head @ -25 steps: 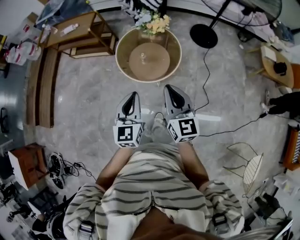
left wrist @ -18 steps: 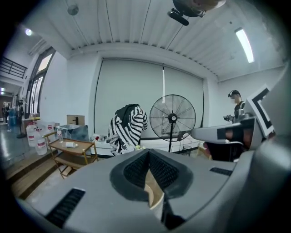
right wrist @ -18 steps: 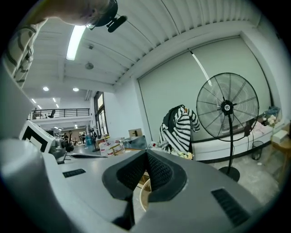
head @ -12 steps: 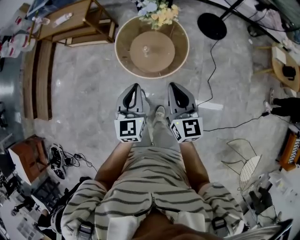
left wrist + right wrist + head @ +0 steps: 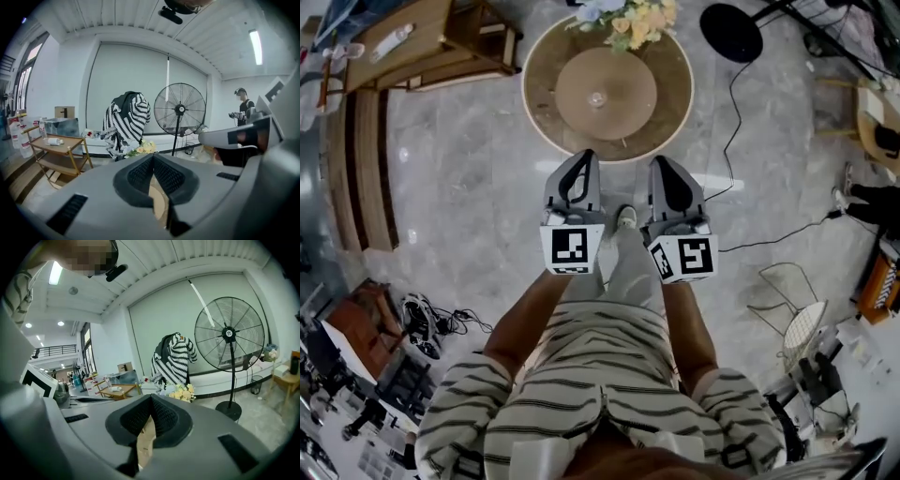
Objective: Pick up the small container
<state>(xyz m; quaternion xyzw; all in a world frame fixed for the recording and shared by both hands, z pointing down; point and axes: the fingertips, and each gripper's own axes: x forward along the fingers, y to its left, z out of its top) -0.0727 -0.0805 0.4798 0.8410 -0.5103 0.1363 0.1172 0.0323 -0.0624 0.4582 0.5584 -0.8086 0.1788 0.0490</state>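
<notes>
A round wooden table [image 5: 667,112] stands ahead of me in the head view, with a raised round disc in its middle. A small clear container [image 5: 596,97] sits at the disc's centre. My left gripper [image 5: 582,157] and right gripper [image 5: 660,163] are held side by side just short of the table's near rim, both pointing at it. Both are shut with nothing in them. In the left gripper view the ribbed pads [image 5: 140,174] meet at the tip, and a strip of the tabletop [image 5: 158,199] shows below them. The right gripper view shows the same closed pads [image 5: 161,416].
A bunch of flowers [image 5: 639,13] lies at the table's far edge. A wooden cart [image 5: 412,47] stands at the upper left, and a fan's round base [image 5: 731,31] with a trailing cable [image 5: 727,141] at the upper right. A wire chair [image 5: 802,323] is at the right. A person [image 5: 243,107] stands far off.
Both grippers have moved forward together toward the round table, which now sits closer and larger in the head view. Their jaws have stayed shut.
</notes>
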